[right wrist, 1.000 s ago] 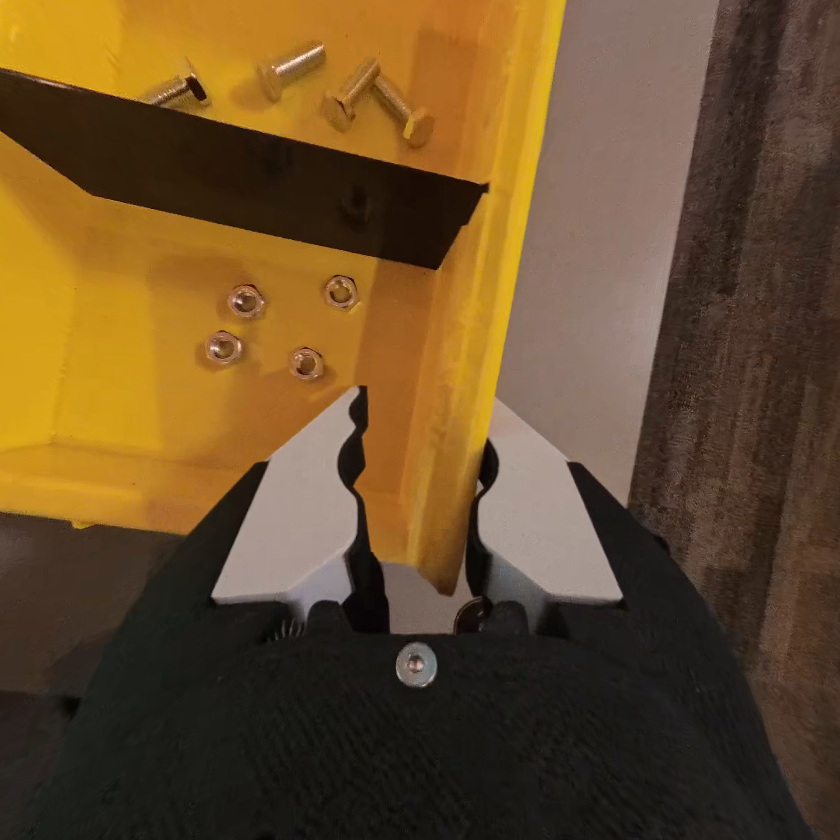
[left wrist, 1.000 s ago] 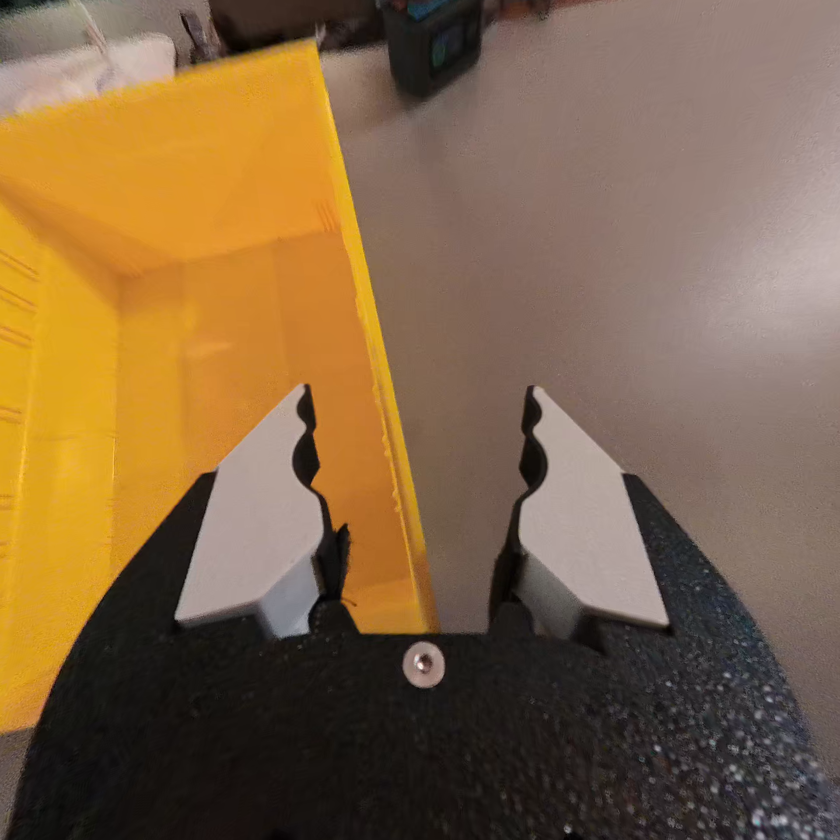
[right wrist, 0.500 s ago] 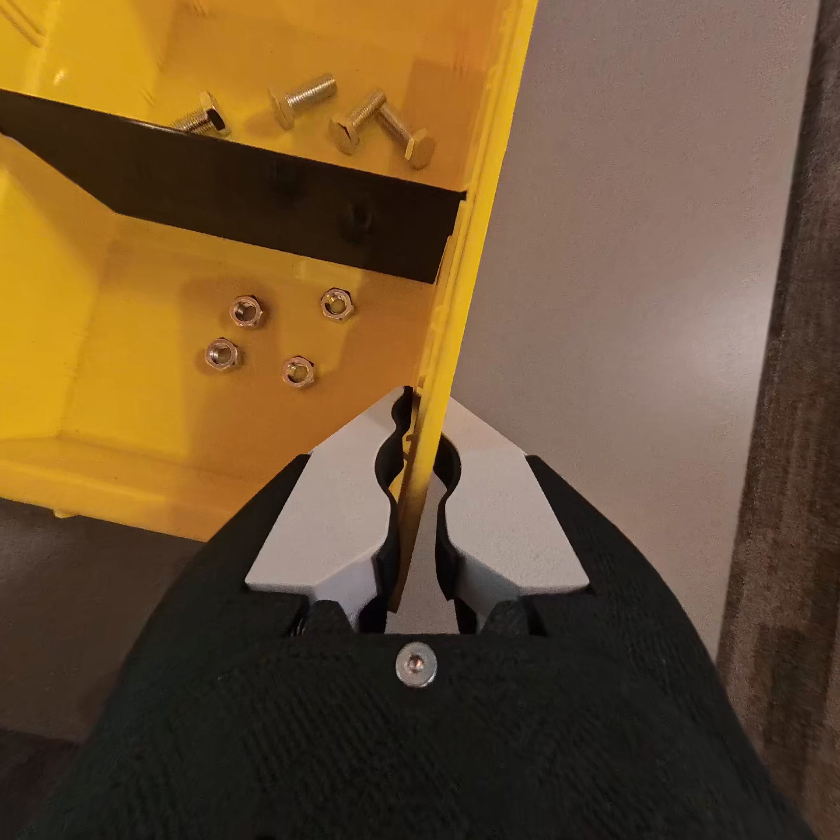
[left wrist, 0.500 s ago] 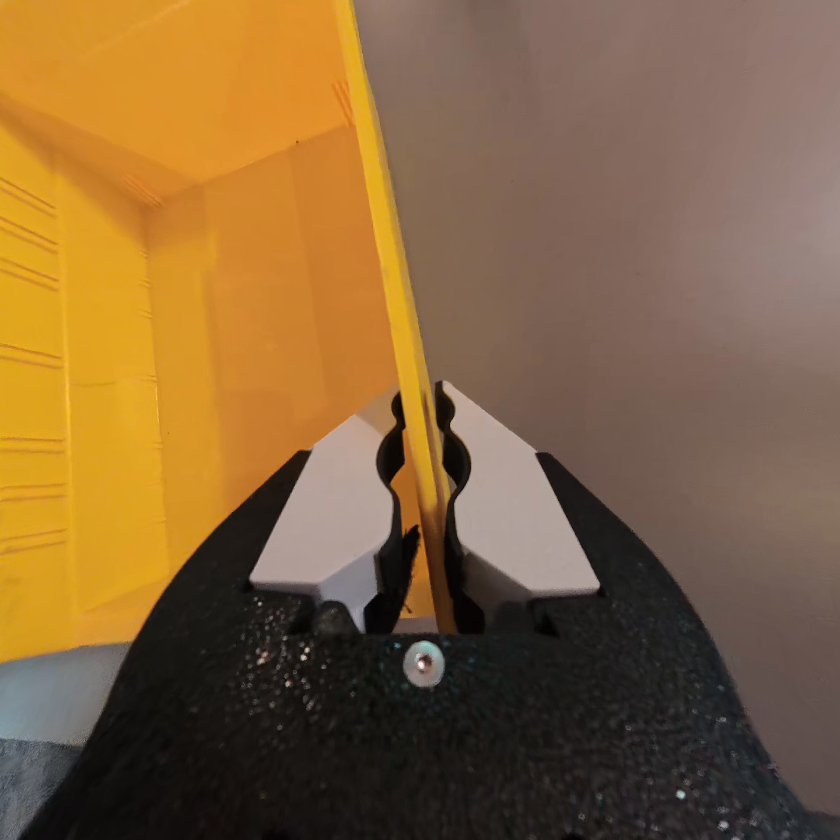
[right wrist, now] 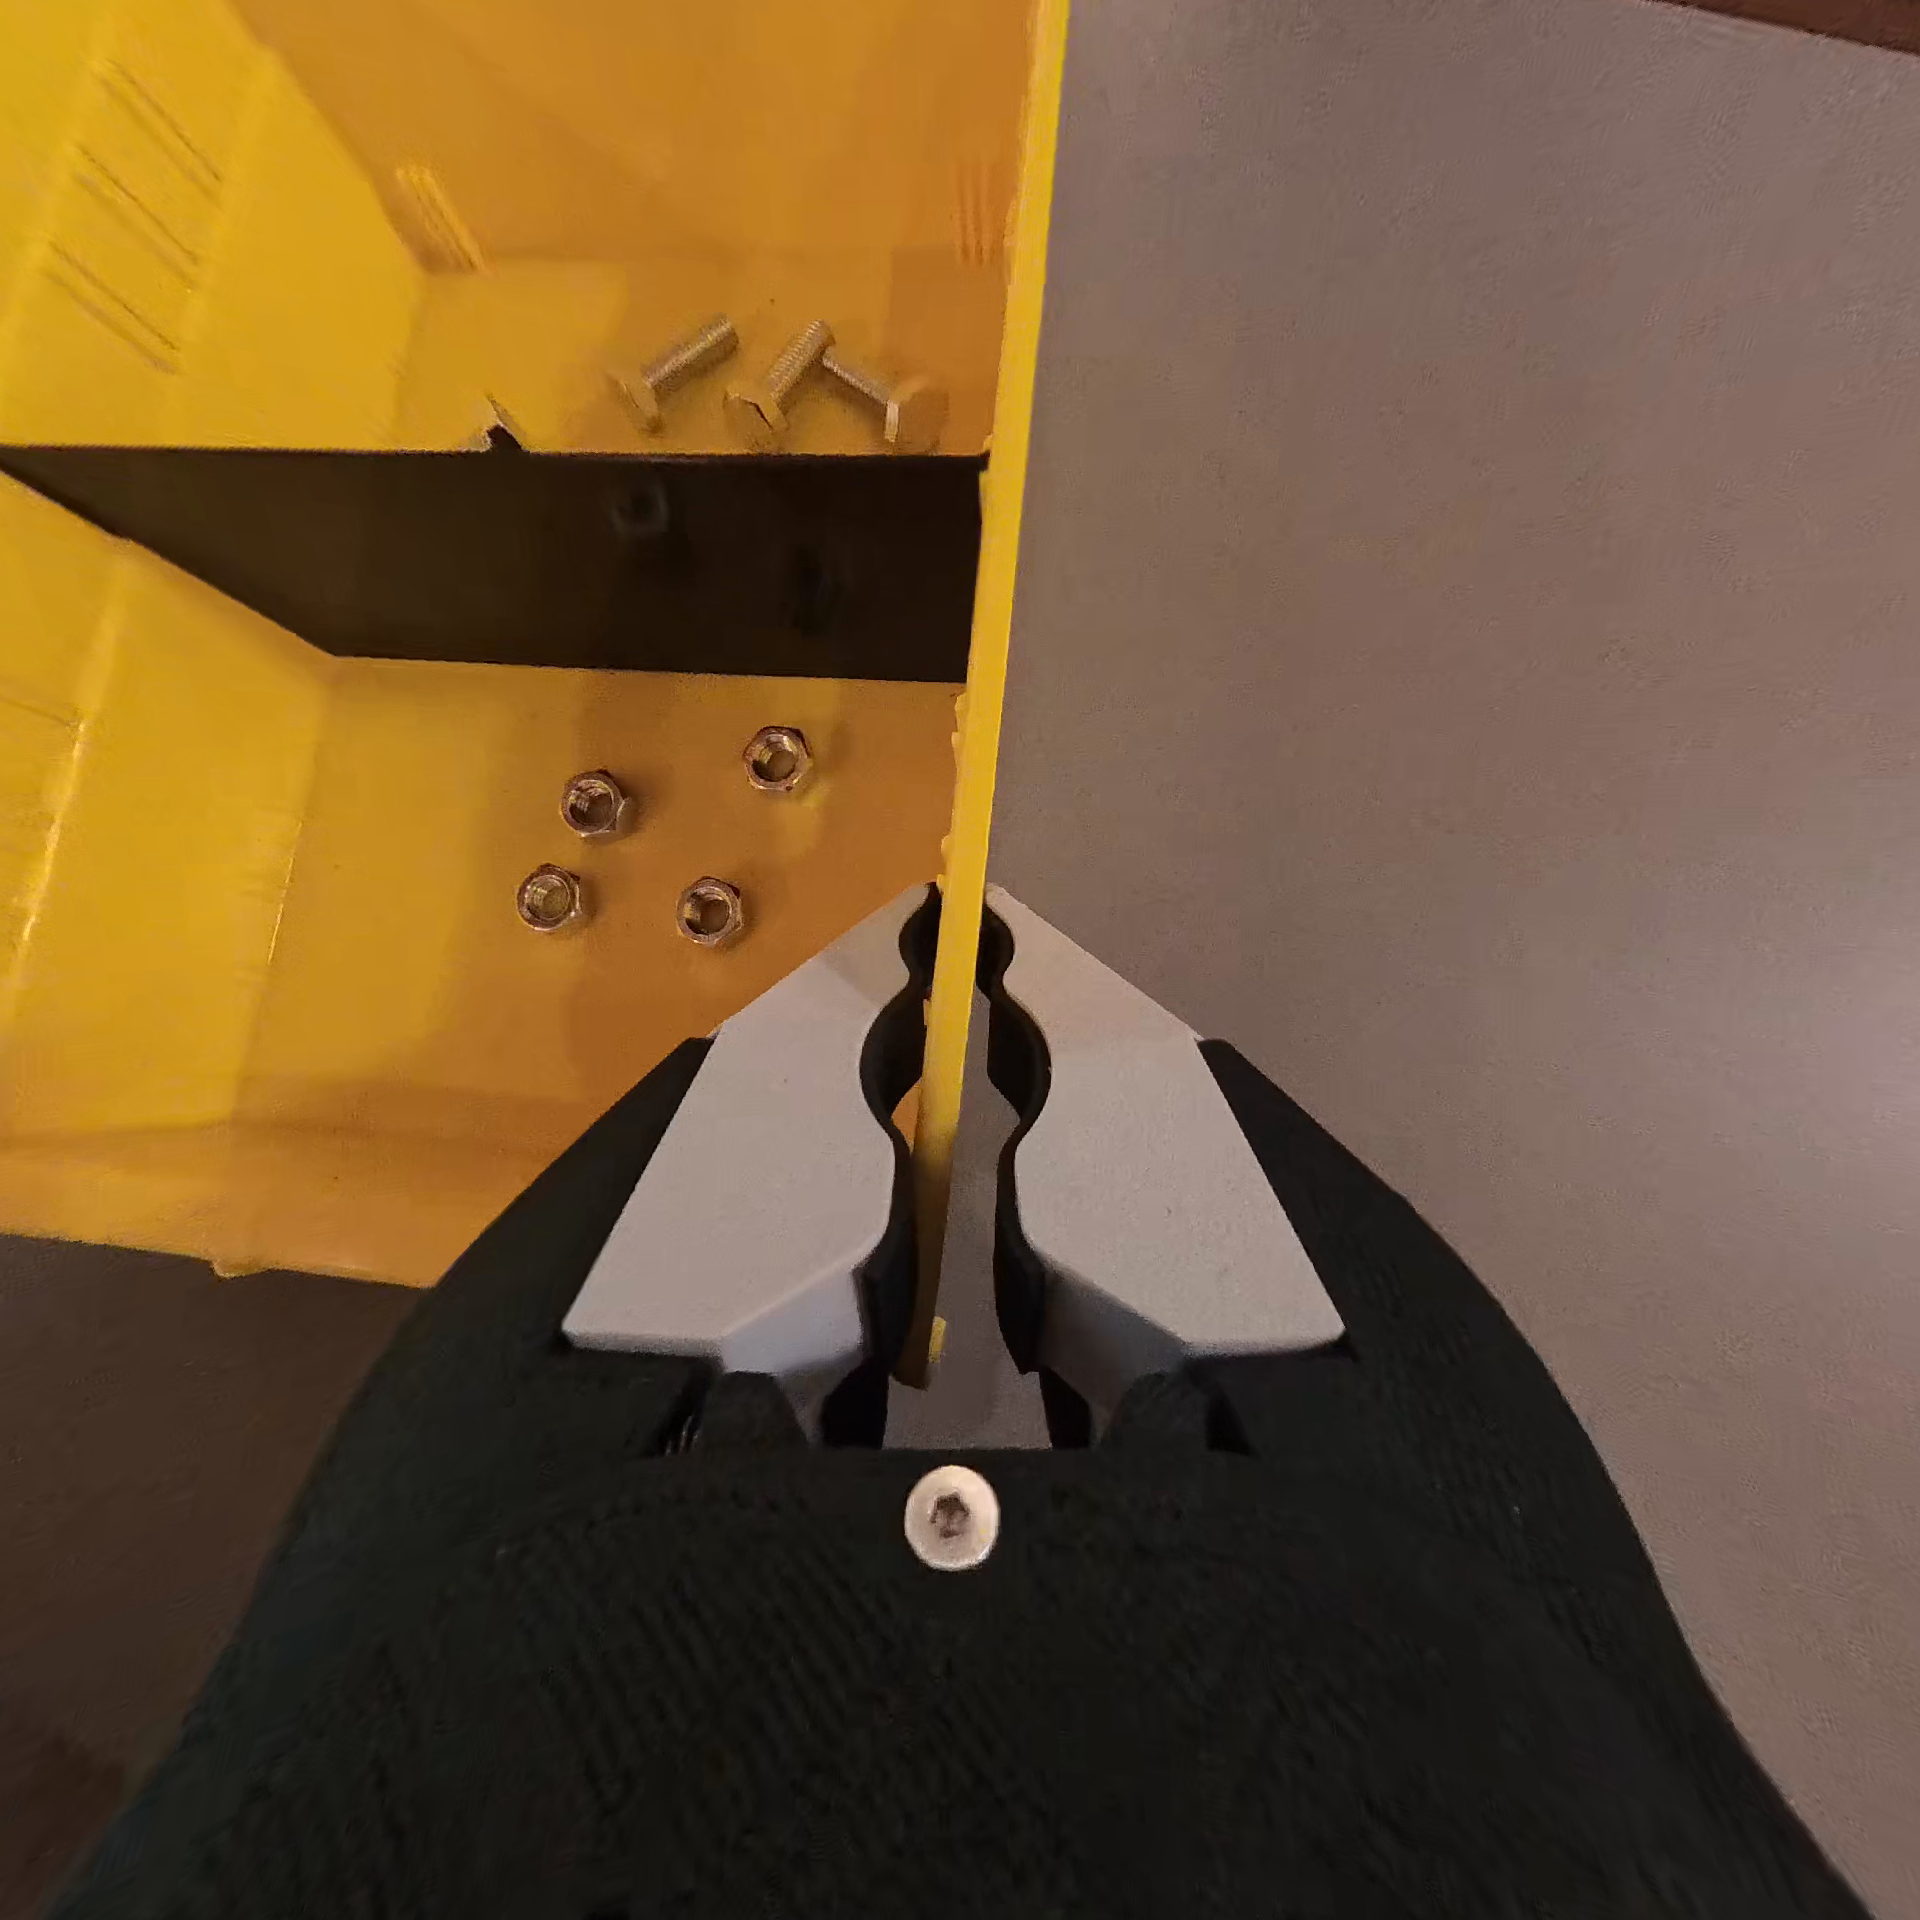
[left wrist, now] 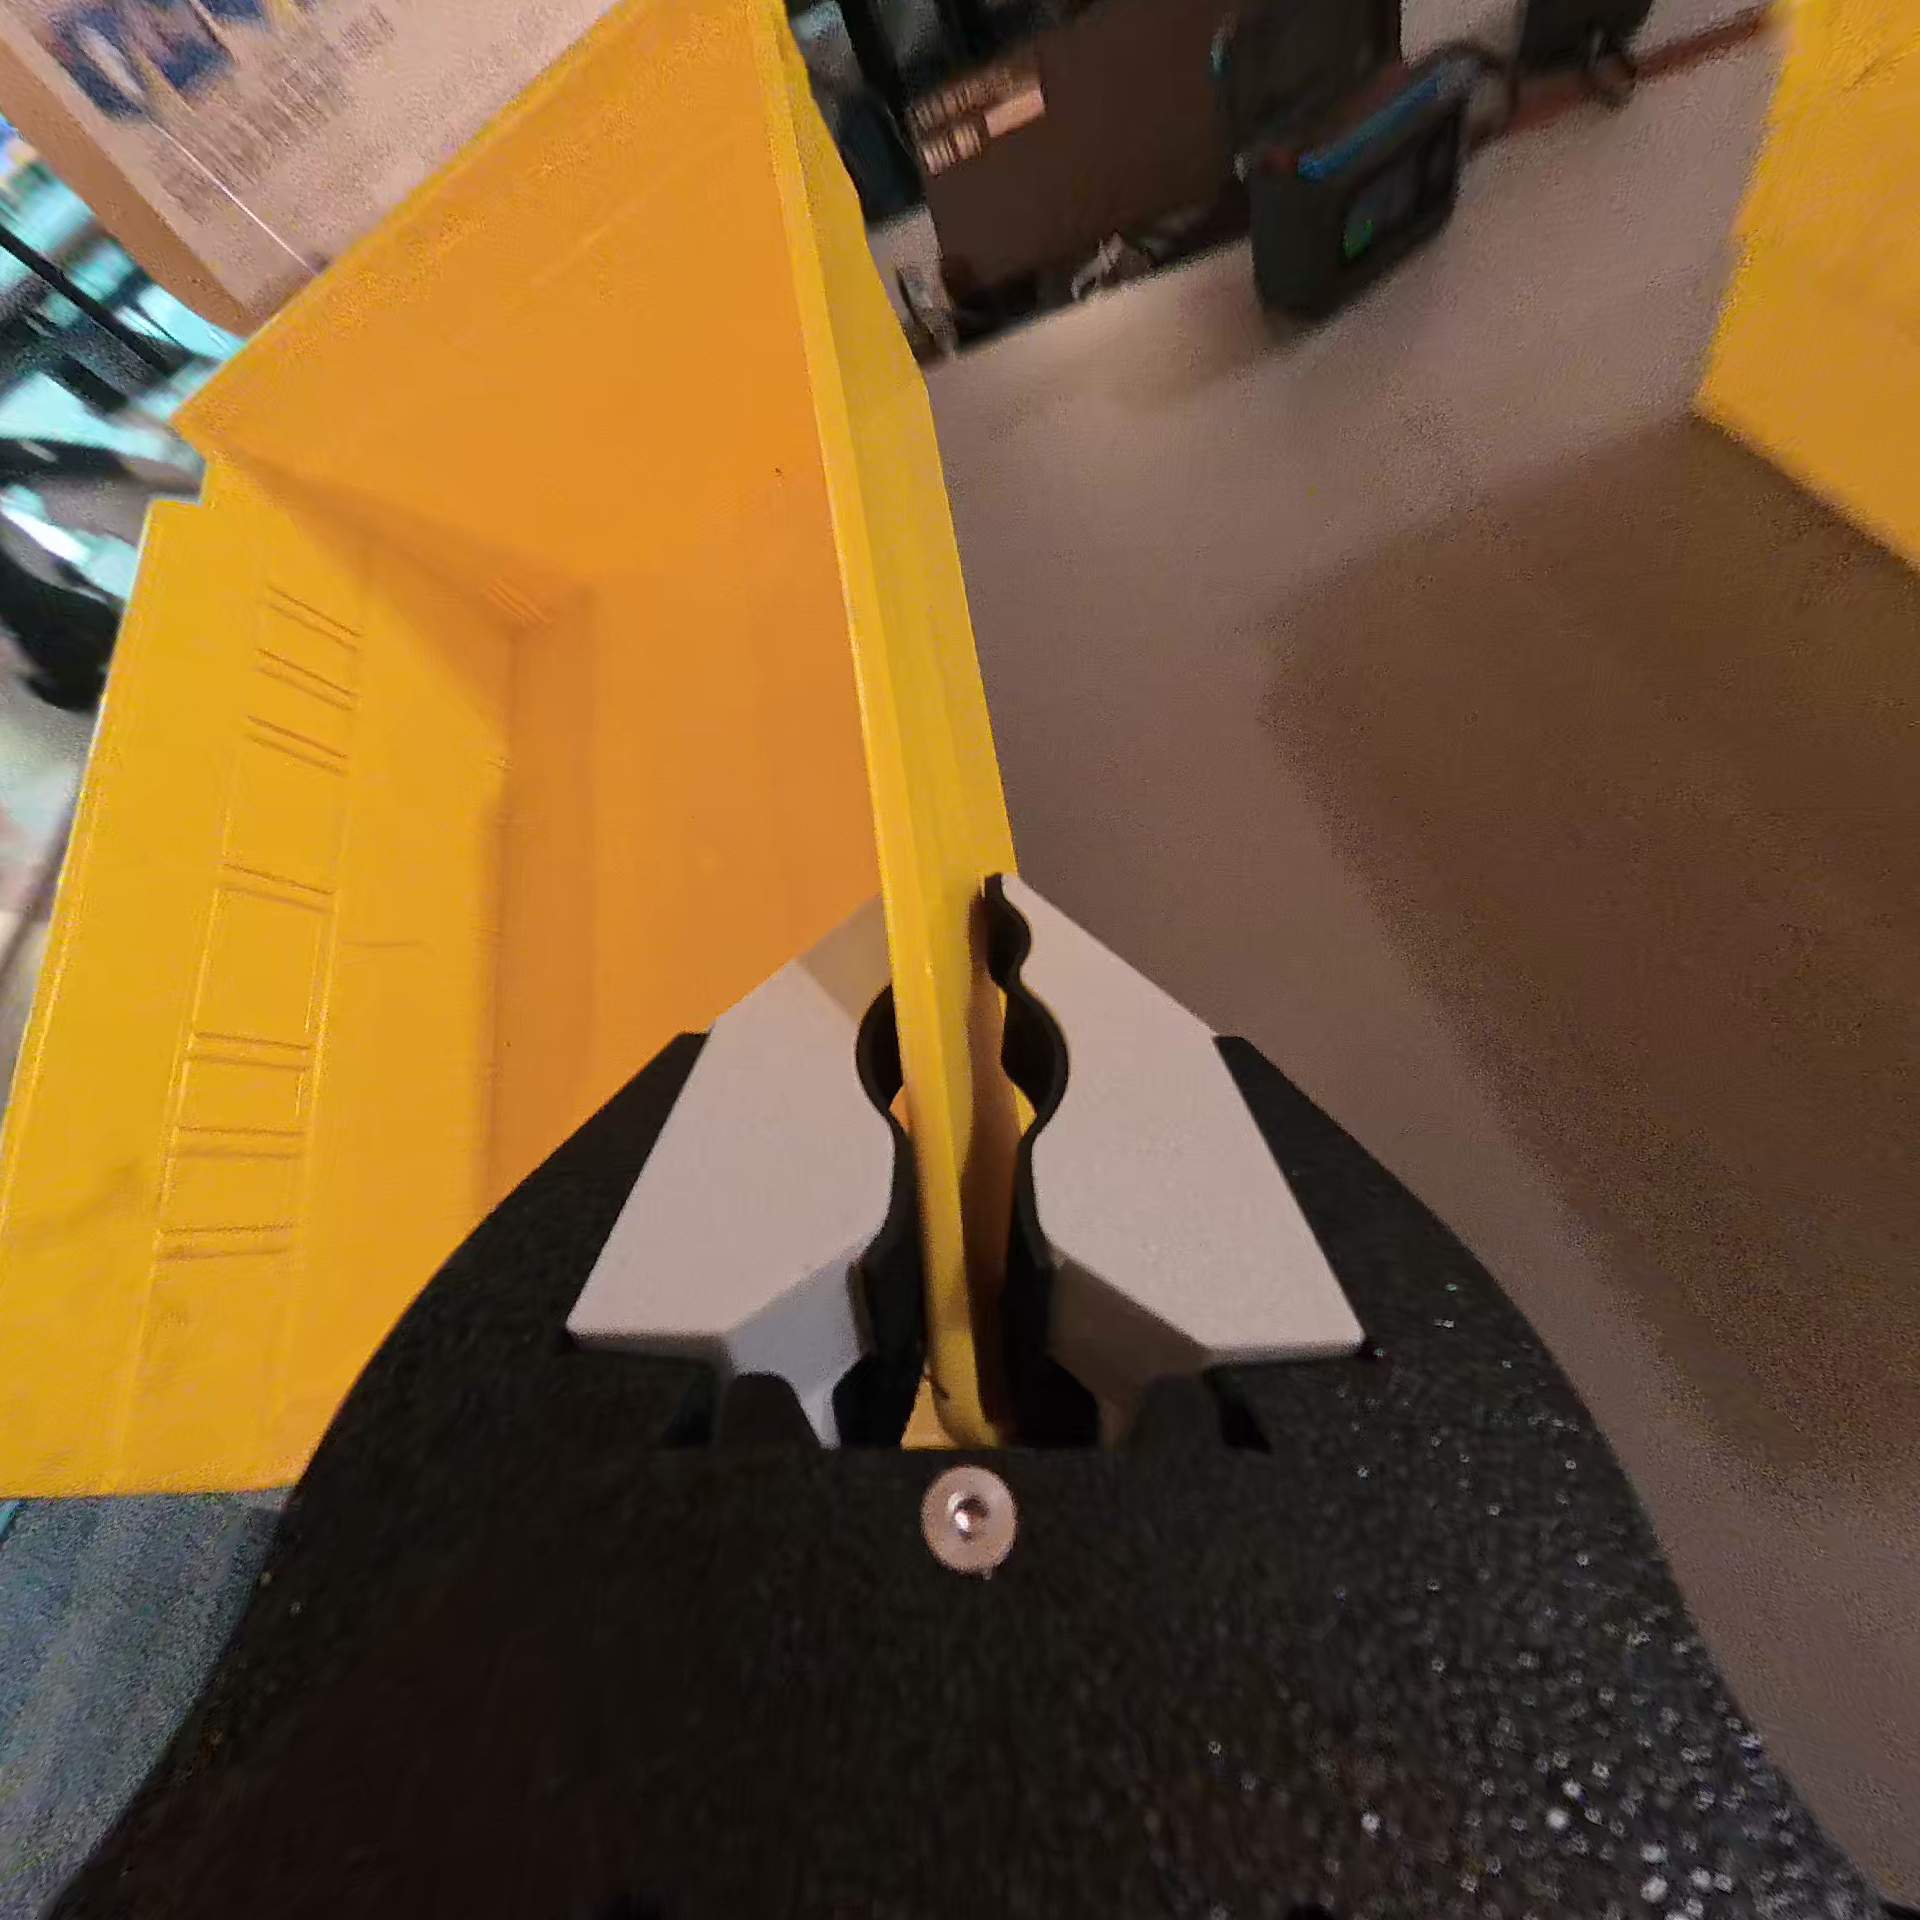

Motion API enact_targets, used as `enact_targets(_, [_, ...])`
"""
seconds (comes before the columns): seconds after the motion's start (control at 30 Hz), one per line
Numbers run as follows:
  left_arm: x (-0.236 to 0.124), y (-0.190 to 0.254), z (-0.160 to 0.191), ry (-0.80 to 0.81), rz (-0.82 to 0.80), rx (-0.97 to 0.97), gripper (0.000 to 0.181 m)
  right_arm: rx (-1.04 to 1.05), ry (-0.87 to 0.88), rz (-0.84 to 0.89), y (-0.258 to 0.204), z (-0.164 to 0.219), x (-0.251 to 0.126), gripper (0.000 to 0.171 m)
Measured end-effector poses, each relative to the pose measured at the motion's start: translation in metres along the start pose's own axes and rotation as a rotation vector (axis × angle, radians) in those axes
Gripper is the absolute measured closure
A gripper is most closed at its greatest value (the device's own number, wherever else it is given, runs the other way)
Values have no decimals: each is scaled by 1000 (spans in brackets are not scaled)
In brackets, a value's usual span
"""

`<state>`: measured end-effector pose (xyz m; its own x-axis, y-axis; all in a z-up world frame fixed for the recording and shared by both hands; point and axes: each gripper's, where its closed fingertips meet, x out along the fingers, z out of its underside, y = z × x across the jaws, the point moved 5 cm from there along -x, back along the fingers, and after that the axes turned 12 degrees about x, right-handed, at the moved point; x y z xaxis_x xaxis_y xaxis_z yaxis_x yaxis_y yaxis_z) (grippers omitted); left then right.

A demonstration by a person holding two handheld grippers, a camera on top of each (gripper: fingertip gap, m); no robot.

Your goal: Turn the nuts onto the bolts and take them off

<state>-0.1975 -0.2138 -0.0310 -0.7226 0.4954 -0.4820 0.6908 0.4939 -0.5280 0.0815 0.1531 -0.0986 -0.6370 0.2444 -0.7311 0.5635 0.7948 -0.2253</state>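
- A smooth grey table top (right wrist: 1455, 727) fills the right side of both wrist views; in the left wrist view the far background is blurred clutter, with a dark boxy device (left wrist: 1351, 187) standing on the table behind.
- A yellow bin (right wrist: 260, 935) is the landmark. Seen from the right wrist, four nuts (right wrist: 649, 842) lie loose on its floor in the near compartment, close to the right wall.
- A black divider (right wrist: 623, 566) crosses the bin; behind it, in the far compartment, lie the bolts (right wrist: 790, 390), three clearly seen and a fourth mostly hidden by the divider's top edge.
- The right gripper (right wrist: 951, 914) has its jaws nearly together, pinching the bin's thin right wall (right wrist: 1013, 520) edge-on. The nuts sit just left of its fingertips, apart from them, and the divider stands between the gripper and the bolts.
- The left gripper (left wrist: 935, 914) is likewise clamped on a yellow wall (left wrist: 894, 623), with the wall running up between its wavy black pads (left wrist: 1023, 1070). The compartment beside that wall shows only bare yellow plastic with ribbed slots.
- Another yellow shape (left wrist: 1839, 312) stands at the far right of the left wrist view, well apart from the gripped wall.
- A cardboard box (left wrist: 208, 135) with blurred printing is behind the bin at the upper left; the print cannot be read.
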Motion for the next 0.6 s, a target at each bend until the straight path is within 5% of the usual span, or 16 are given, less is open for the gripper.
enact_targets(0.03, [-9,-5,-7,25,-25,5,176,-18,1,-12,-17,0,6,161])
enact_targets(0.13, [-38,-18,-34,109,-86,33,175,-73,16,-103,-75,0,22,155])
enact_targets(0.3, [-86,-4,-94,330,-89,113,176,-139,228,-369,-149,-5,7,84])
enact_targets(0.43, [-113,45,-149,564,37,230,176,-86,619,-348,-104,-23,-59,84])
enact_targets(0.6, [-129,153,-223,773,367,380,177,102,929,-91,6,-8,-150,93])
